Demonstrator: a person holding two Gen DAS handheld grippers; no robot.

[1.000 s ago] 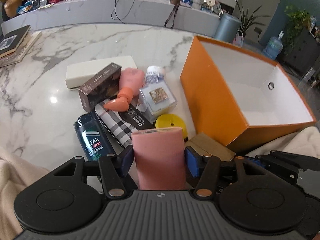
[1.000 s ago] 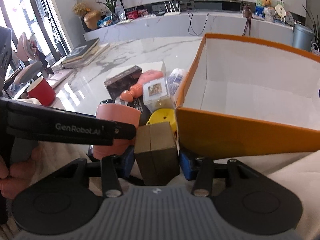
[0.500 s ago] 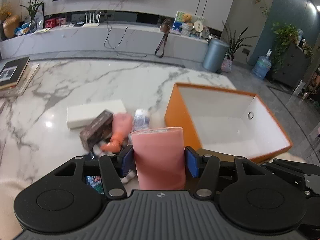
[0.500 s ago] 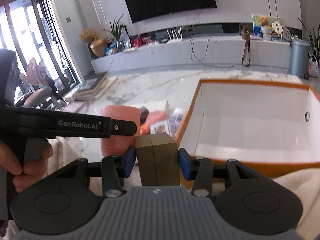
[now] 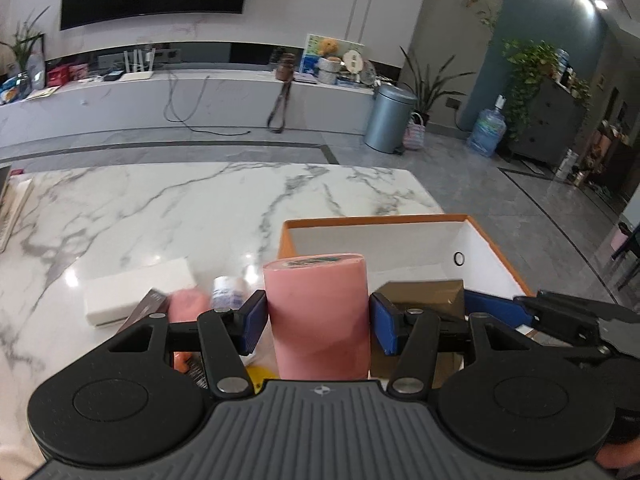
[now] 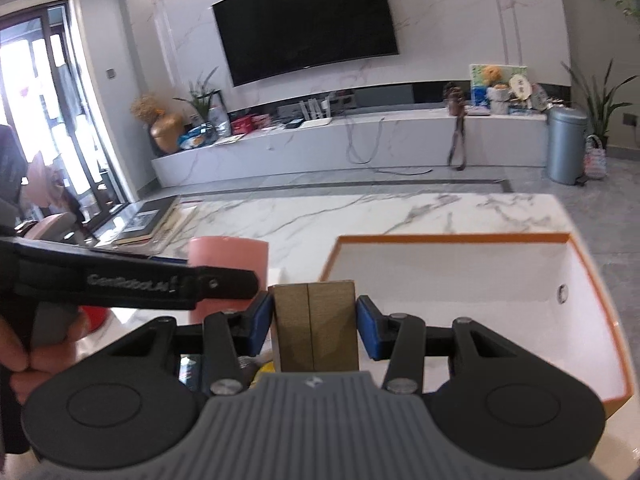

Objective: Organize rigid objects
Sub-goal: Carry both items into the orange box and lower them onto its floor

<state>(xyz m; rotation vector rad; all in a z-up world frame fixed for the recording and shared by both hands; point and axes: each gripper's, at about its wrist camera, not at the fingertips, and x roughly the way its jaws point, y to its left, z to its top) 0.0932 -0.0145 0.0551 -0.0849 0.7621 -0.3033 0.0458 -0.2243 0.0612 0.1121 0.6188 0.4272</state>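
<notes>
My left gripper (image 5: 318, 322) is shut on a pink cylinder (image 5: 320, 312), held upright above the pile, beside the near left corner of the orange box (image 5: 496, 248). My right gripper (image 6: 314, 326) is shut on a brown-gold box (image 6: 314, 328), held above the near edge of the orange box (image 6: 600, 312), whose white inside shows nothing in it. The pink cylinder (image 6: 228, 260) and the left gripper's arm (image 6: 132, 284) show to the left in the right wrist view. The brown-gold box (image 5: 420, 296) and right gripper also show in the left wrist view.
On the marble table (image 5: 180, 208), left of the orange box, lie a long white box (image 5: 136, 292), a dark brown box (image 5: 144, 308), a pink item (image 5: 188, 304) and a small white bottle (image 5: 226, 292). Books (image 6: 148, 220) sit at the table's far left.
Both grippers have risen with their loads and tilted up toward the room. The pile on the table has dropped lower in both views, and the orange box lies further below.
</notes>
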